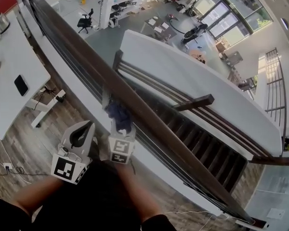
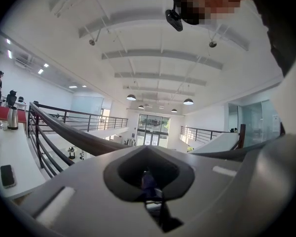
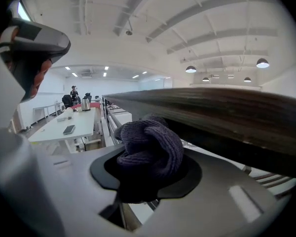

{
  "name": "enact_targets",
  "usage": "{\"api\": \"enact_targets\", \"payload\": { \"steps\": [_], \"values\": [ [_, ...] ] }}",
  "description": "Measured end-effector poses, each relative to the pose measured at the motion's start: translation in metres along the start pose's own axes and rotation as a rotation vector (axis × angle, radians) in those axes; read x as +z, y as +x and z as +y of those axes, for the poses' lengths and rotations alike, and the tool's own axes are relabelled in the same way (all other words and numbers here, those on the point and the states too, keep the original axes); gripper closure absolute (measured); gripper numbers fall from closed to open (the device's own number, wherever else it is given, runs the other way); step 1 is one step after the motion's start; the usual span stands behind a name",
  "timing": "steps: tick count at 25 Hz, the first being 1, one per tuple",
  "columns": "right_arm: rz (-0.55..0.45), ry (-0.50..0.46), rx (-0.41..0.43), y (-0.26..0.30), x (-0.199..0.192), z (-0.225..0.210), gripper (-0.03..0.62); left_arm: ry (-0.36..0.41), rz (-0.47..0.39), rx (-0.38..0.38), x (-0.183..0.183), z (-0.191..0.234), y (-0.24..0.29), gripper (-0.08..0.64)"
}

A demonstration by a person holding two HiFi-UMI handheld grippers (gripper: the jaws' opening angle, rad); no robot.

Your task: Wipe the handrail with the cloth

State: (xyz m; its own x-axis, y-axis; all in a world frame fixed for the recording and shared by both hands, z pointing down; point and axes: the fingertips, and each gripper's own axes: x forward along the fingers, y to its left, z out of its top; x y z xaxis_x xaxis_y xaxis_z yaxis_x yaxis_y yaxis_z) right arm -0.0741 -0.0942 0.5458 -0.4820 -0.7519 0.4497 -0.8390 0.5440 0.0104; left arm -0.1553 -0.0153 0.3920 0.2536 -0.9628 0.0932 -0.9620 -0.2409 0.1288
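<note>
A dark wooden handrail (image 1: pixel 77 47) runs diagonally from the upper left to the lower right of the head view. My right gripper (image 1: pixel 120 125) is shut on a bunched dark purple cloth (image 1: pixel 118 110), which it holds against the near side of the rail. In the right gripper view the cloth (image 3: pixel 150 142) fills the jaws and the handrail (image 3: pixel 227 112) passes just above and to the right of it. My left gripper (image 1: pixel 82 129) hangs to the left, off the rail, shut and holding nothing. Its own view points up at the ceiling, with the handrail (image 2: pixel 74 135) curving past on the left.
A white table (image 1: pixel 9 66) stands at the left with a phone (image 1: pixel 20 84) and a kettle (image 1: pixel 1 22) on it. Beyond the rail a staircase (image 1: pixel 202 148) drops to a lower floor with office chairs (image 1: pixel 85 20). Cables lie on the wood floor at the lower left.
</note>
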Motion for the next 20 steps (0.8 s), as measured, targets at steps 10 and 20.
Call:
{"api": "enact_targets", "payload": {
  "steps": [10, 20],
  "values": [
    [0.072, 0.030, -0.094, 0.051, -0.031, -0.023, 0.442, -0.017, -0.004, -0.008, -0.008, 0.040, 0.013, 0.560],
    [0.152, 0.021, -0.135, 0.074, -0.066, -0.030, 0.442, -0.022, 0.027, -0.064, -0.017, 0.044, 0.022, 0.560]
  ]
}}
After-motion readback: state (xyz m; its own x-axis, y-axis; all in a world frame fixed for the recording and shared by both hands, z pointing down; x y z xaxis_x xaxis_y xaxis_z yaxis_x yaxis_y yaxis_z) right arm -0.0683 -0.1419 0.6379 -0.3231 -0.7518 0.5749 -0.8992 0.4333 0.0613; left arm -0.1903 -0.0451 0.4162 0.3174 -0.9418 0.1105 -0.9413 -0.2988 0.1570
